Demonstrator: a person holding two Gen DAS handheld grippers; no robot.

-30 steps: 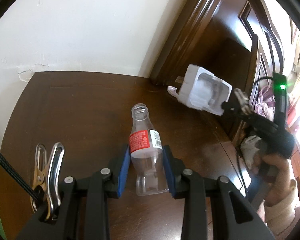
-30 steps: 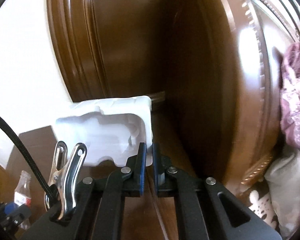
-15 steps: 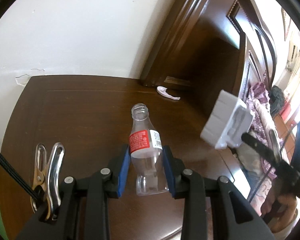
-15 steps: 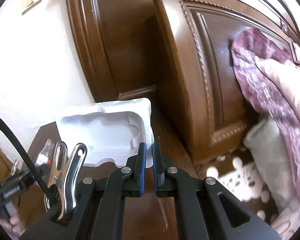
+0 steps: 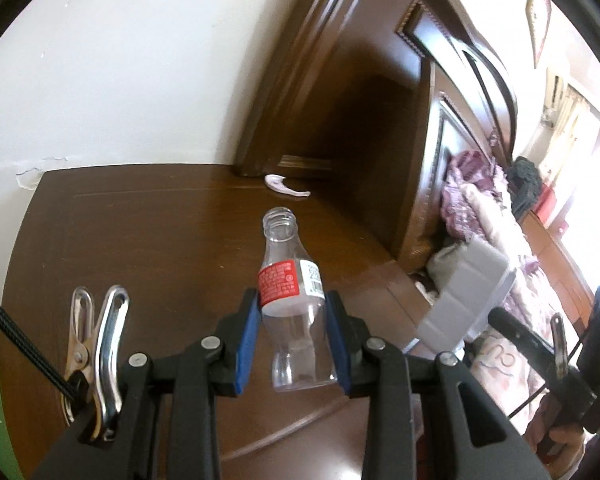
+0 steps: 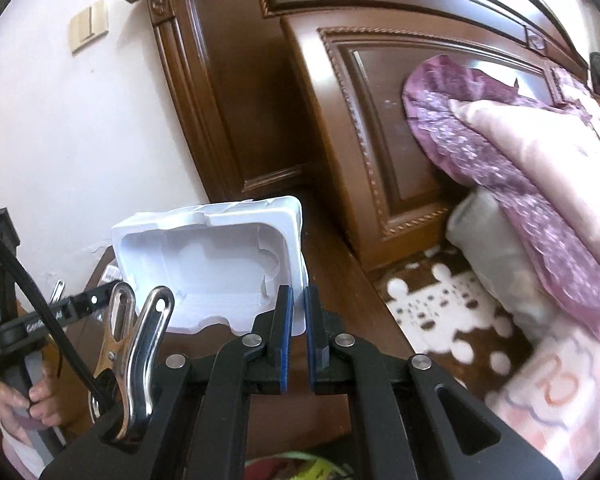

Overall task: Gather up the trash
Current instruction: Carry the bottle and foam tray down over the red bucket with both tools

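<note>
My left gripper is shut on a clear plastic bottle with a red label and no cap, lifted over the dark wooden nightstand. My right gripper is shut on the thin edge of a white moulded plastic tray, its hollow side facing the camera. In the left wrist view that white tray hangs in the air off the nightstand's right edge. A small white scrap lies at the back of the nightstand top.
A tall dark wooden headboard stands behind and to the right. A bed with a purple and pink quilt and a brown spotted blanket lies at the right. A white wall backs the nightstand. A hand holds the left gripper's handle.
My right gripper has carried the white tray away from the nightstand's back corner, rightward and toward the bed. The left gripper has lifted the bottle a little; the white scrap is now uncovered.
</note>
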